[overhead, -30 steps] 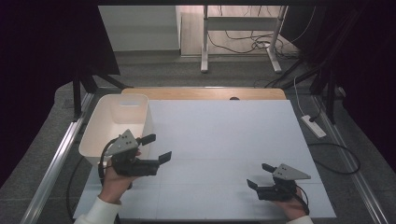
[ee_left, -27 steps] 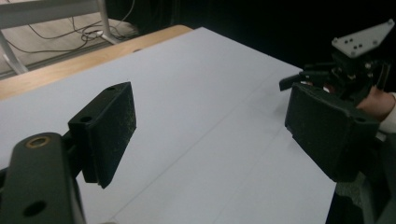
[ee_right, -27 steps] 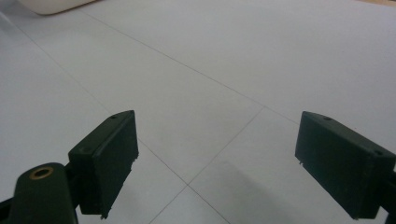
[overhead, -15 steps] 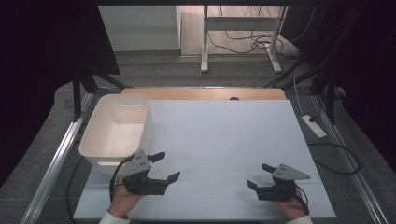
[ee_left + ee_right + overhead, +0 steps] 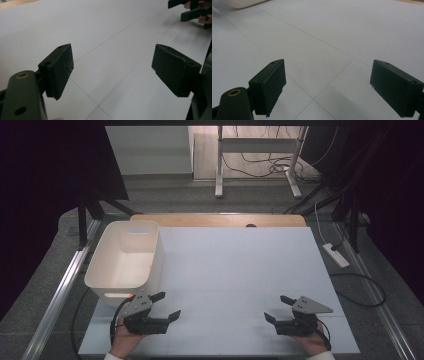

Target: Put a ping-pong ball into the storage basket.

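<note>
My left gripper (image 5: 168, 305) is low over the white table top (image 5: 240, 265) near its front left, just in front of the white bin (image 5: 125, 257). Its jaws stand open with nothing between them, as the left gripper view (image 5: 112, 67) confirms. My right gripper (image 5: 275, 308) sits at the front right, open and empty, its jaws pointing left toward the other. The right gripper view (image 5: 327, 85) has bare table between the pads. The right gripper's jaws (image 5: 190, 10) also appear far off in the left gripper view.
The white bin looks empty and stands at the table's left edge; its corner (image 5: 244, 3) appears in the right gripper view. A wooden strip (image 5: 220, 220) runs along the far edge. A power strip (image 5: 336, 255) and cables lie on the floor to the right.
My left gripper has come down and back toward the near edge, from beside the bin's front corner to low over the table. The right gripper has not moved.
</note>
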Demonstrator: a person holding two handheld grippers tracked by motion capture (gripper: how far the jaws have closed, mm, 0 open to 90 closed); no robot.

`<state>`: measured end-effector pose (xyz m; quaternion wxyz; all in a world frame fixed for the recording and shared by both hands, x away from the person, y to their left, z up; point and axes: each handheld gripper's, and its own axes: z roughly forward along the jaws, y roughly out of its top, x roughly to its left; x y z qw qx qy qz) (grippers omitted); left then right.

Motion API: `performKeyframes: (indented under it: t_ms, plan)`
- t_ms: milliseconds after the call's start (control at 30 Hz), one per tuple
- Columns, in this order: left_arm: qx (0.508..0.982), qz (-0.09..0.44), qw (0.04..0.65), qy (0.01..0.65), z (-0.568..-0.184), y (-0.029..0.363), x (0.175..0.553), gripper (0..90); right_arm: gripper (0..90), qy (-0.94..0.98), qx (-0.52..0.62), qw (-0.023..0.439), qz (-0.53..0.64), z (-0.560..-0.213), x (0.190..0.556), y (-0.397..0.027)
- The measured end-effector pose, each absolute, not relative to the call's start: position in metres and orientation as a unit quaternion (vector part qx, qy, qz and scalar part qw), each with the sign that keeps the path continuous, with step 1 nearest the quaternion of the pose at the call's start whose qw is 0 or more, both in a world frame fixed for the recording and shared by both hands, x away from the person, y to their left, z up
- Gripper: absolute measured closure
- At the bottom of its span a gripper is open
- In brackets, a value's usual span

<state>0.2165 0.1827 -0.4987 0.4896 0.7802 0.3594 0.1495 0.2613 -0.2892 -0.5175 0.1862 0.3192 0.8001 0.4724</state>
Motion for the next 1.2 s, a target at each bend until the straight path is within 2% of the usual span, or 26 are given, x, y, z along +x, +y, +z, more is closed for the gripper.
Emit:
performKeyframes:
  t_ms: [400, 1200]
  plan:
    - [0.775, 0.148, 0.493, 0.368, -0.522, 0.194, 0.217, 18.4, 13.0, 0.797, 0.316, 0.191, 0.478, -0.515, 0.253, -0.288]
    - [0.774, 0.151, 0.489, 0.373, -0.523, 0.192, 0.222, 18.3, 13.0, 0.804, 0.309, 0.192, 0.470, -0.516, 0.252, -0.288]
